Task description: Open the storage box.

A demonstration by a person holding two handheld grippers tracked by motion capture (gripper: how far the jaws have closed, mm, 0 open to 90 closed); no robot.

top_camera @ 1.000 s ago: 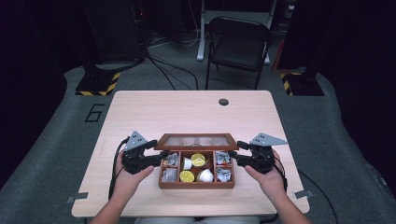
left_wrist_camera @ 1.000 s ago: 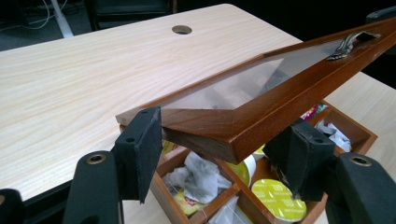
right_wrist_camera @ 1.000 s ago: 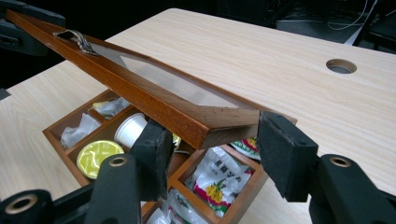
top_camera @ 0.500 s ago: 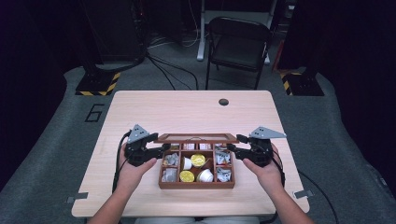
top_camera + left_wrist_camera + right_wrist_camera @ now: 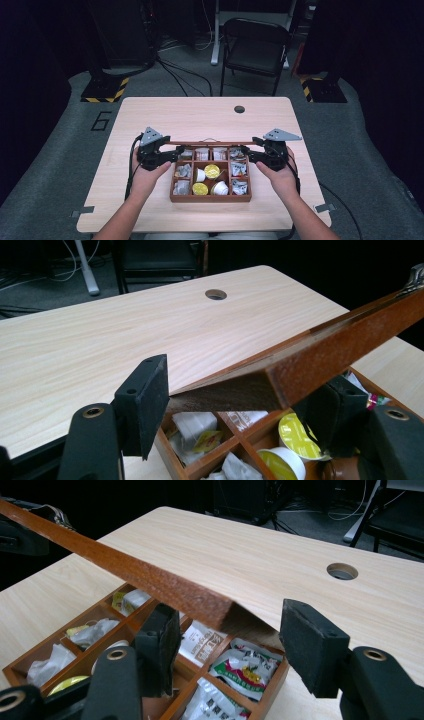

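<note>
Wooden box (image 5: 210, 196) near the front middle of the table (image 5: 200, 112), hinged lid (image 5: 210, 143) raised nearly upright over its back edge, compartments holding paper sachets (image 5: 239, 169) and yellow-topped capsules (image 5: 212, 171). Left gripper (image 5: 170, 156) and right gripper (image 5: 251, 156) at the lid's two ends, jaws just been opening, a lid corner between each pair, pads apart and seemingly not pressing. Behind: cable hole (image 5: 239, 109), folding chair (image 5: 255, 47); lid hiding the table strip behind, far compartments hard to make out

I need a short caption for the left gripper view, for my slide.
Left gripper, jaws just opened and apart around a corner of the raised wooden lid, above the compartment box of sachets and capsules.
</note>
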